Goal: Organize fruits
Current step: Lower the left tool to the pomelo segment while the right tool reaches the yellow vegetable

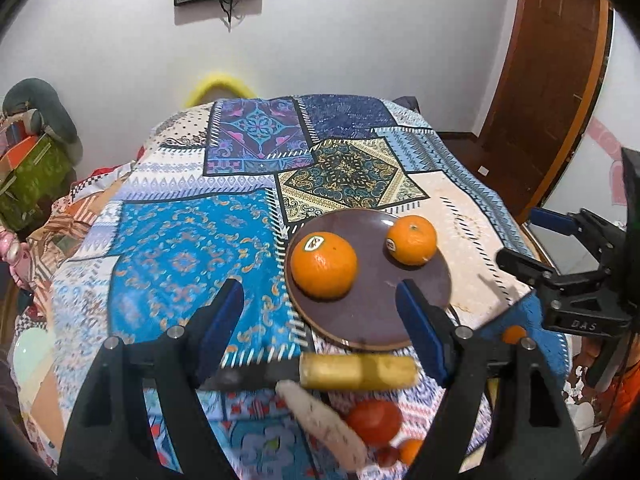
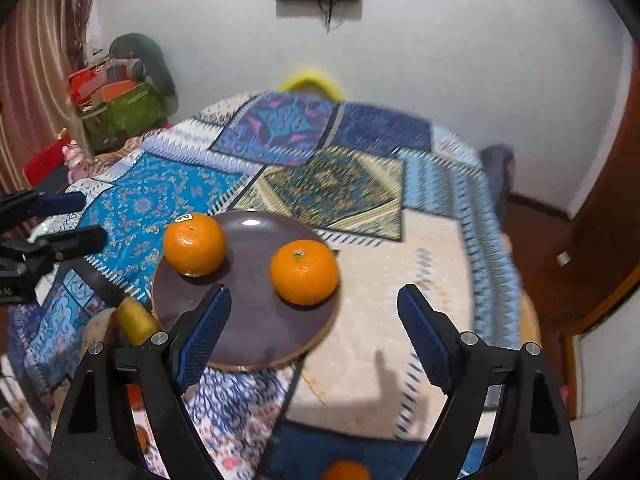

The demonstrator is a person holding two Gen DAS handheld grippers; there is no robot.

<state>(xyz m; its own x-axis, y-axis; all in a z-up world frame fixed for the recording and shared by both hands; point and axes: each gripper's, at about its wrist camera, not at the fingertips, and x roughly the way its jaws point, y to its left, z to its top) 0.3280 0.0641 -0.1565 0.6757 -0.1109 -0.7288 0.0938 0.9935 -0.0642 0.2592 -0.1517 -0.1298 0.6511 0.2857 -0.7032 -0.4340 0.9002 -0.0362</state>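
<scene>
Both the left gripper [image 1: 320, 312] and right gripper [image 2: 314, 320] hang with jaws spread wide, holding nothing. Two glossy stickered oranges [image 1: 324, 266] [image 1: 412, 240] sit apart on the brown plate [image 1: 368, 320]; round as they are, a clumsy nudge could probably roll one off.

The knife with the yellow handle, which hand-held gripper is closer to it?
Left. The left hand-held gripper hangs right over the knife; the right hand-held gripper sits off to its right, past the plate.
</scene>
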